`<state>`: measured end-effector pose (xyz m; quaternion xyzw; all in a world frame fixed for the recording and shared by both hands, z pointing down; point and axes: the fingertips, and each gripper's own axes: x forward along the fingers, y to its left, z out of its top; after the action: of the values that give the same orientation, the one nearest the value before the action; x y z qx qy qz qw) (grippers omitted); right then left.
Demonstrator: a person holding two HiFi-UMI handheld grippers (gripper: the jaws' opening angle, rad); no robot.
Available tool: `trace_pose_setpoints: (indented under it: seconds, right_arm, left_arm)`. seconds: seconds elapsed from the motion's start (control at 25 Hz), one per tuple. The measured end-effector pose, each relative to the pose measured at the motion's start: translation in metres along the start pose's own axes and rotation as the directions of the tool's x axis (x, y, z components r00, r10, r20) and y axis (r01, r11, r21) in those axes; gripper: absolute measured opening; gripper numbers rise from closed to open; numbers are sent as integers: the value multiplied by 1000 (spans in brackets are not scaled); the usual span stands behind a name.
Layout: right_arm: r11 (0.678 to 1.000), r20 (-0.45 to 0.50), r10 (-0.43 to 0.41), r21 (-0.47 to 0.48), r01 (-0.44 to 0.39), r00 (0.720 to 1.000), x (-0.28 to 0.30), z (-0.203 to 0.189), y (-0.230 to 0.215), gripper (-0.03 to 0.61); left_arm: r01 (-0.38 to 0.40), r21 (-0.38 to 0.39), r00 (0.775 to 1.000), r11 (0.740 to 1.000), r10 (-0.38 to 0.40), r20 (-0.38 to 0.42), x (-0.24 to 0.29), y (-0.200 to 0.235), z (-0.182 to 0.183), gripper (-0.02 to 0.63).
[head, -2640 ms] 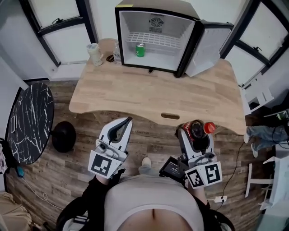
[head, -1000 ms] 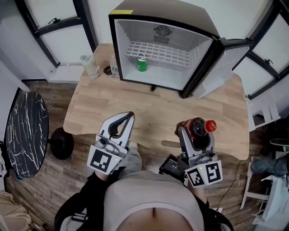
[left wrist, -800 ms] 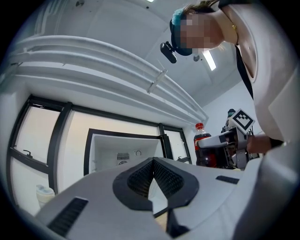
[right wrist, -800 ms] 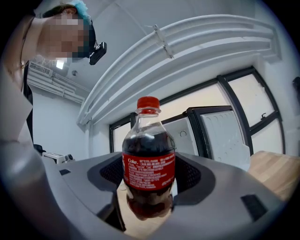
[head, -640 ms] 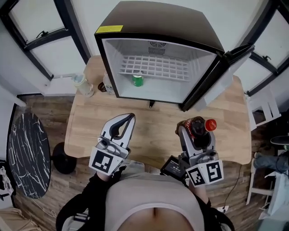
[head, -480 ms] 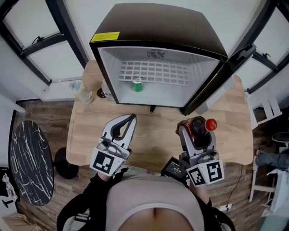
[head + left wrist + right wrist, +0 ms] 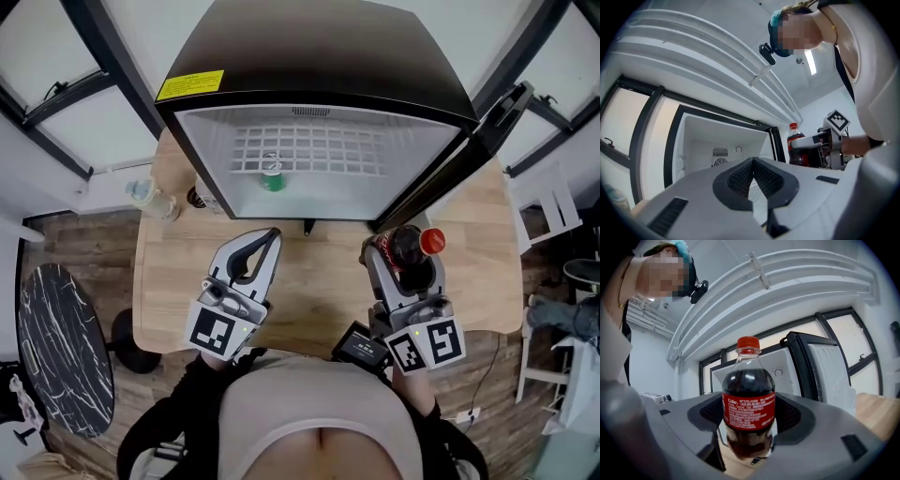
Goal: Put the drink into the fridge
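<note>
Round black side table (image 7: 52, 347), marbled top, far left on the plank floor; seen in the head view only.

Table (image 7: 178, 281): pale wood, rounded corners. A pale lidded cup (image 7: 150, 199) stands at its left rear, beside the fridge.

Left hand-held gripper (image 7: 264, 242): white shell, marker cube at the wrist end, held level over the table's front half and pointing at the fridge. Its own view shows the ribbed black pads (image 7: 740, 176) pressed together with nothing between them.

Fridge (image 7: 319, 56): black cabinet, white interior, standing open on the table. The head view shows a green can (image 7: 272, 175) upright on the white wire shelf (image 7: 328, 150); the left gripper view shows instead a round fan grille (image 7: 719, 157) on the back wall.

Right hand-held gripper (image 7: 401, 261): same build, held beside the left one and pointing the same way. Its jaws are clamped on the cola bottle (image 7: 411, 246), clear plastic, dark liquid, red cap (image 7: 748, 343). The bottle is over the table, just in front of the fridge's right front corner, outside the cabinet. The right gripper view alone shows its red label with white print.

Fridge door (image 7: 483, 131): swung open to the right.
</note>
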<state>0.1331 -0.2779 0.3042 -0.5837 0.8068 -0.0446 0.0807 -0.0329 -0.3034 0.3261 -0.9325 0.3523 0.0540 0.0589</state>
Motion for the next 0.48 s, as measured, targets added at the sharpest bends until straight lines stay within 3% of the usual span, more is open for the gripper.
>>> trace_pose_setpoints:
  seconds: [0.2, 0.48]
  right_arm:
    - [1000, -51, 22, 8, -22, 998, 11, -16, -8, 319]
    - [999, -46, 44, -5, -44, 998, 37, -16, -15, 319]
  left_arm:
    - [-28, -2, 1000, 1000, 28, -10, -4, -5, -2, 5]
    - [-69, -7, 997, 998, 69, -29, -10, 3, -8, 5]
